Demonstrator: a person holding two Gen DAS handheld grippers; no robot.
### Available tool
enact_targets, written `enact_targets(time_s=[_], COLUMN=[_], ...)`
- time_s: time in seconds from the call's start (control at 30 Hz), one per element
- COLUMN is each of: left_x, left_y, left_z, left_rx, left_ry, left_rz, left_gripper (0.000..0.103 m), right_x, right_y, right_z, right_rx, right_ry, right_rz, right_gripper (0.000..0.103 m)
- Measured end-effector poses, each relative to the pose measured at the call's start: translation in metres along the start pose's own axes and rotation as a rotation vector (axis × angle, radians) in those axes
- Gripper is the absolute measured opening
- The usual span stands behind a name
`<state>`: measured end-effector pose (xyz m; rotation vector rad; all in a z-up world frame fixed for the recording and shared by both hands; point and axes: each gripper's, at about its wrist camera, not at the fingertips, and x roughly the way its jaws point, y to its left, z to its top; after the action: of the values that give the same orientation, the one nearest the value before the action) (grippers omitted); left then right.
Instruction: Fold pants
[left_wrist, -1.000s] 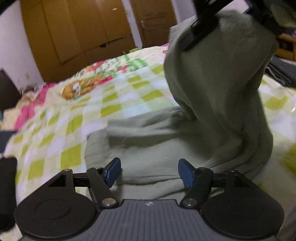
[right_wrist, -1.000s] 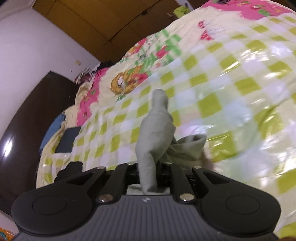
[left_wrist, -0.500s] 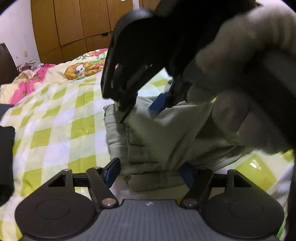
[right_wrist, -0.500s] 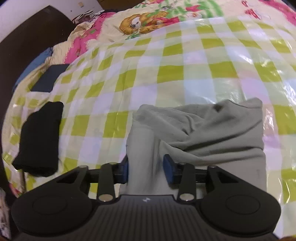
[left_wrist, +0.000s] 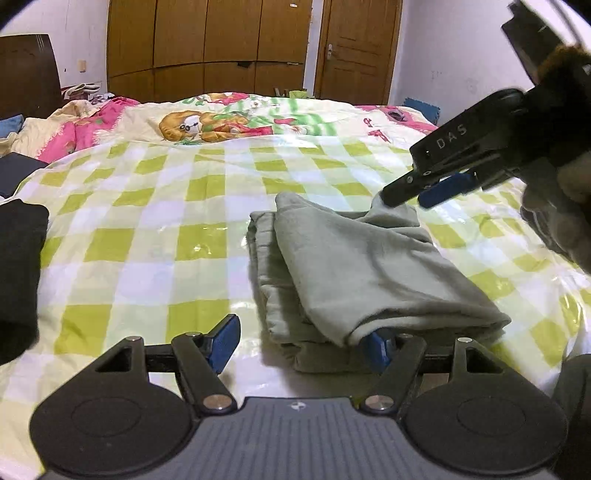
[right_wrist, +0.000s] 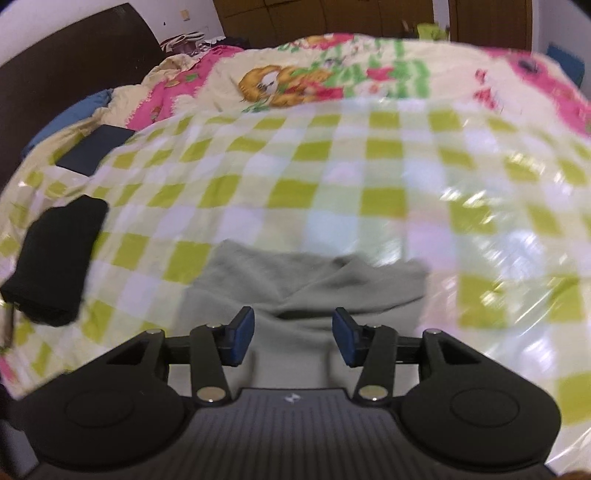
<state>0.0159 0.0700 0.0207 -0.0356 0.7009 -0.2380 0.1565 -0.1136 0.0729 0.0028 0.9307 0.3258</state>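
Observation:
The grey-green pants (left_wrist: 354, 273) lie folded in a thick stack on the green-checked bedcover (left_wrist: 155, 236). My left gripper (left_wrist: 301, 343) is open at the stack's near edge, its right fingertip tucked under a fold. My right gripper (right_wrist: 293, 334) is open and empty just above the pants (right_wrist: 295, 288). In the left wrist view the right gripper (left_wrist: 424, 192) hovers over the stack's far right corner.
A folded black garment (left_wrist: 18, 273) lies at the left on the bed, also in the right wrist view (right_wrist: 55, 258). A dark blue folded item (right_wrist: 92, 147) sits further back left. Wooden wardrobes (left_wrist: 207, 48) and a door stand behind the bed.
The right gripper has laid the lifted part of the pants over the stack, let go and opened, then drawn back and up to the right. The left gripper stays open at the near edge.

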Motion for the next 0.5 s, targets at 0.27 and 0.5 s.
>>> enact_targets(time_s=[0.27,0.5], left_x=[-0.012,-0.003], left_y=[0.027,0.018], left_z=[-0.01,0.026], left_rx=[0.014,-0.006], left_ry=[0.094,0.031], left_rz=[0.044,-0.101], left_gripper=[0.083,0.086], right_x=[0.034,0.036], right_y=[-0.008,-0.039], right_z=[0.029,0.027], right_rx=[-0.207,-0.281], right_ry=[0.081,0.108], right_rz=[0.048,0.198], right_gripper=[0.062,0.064])
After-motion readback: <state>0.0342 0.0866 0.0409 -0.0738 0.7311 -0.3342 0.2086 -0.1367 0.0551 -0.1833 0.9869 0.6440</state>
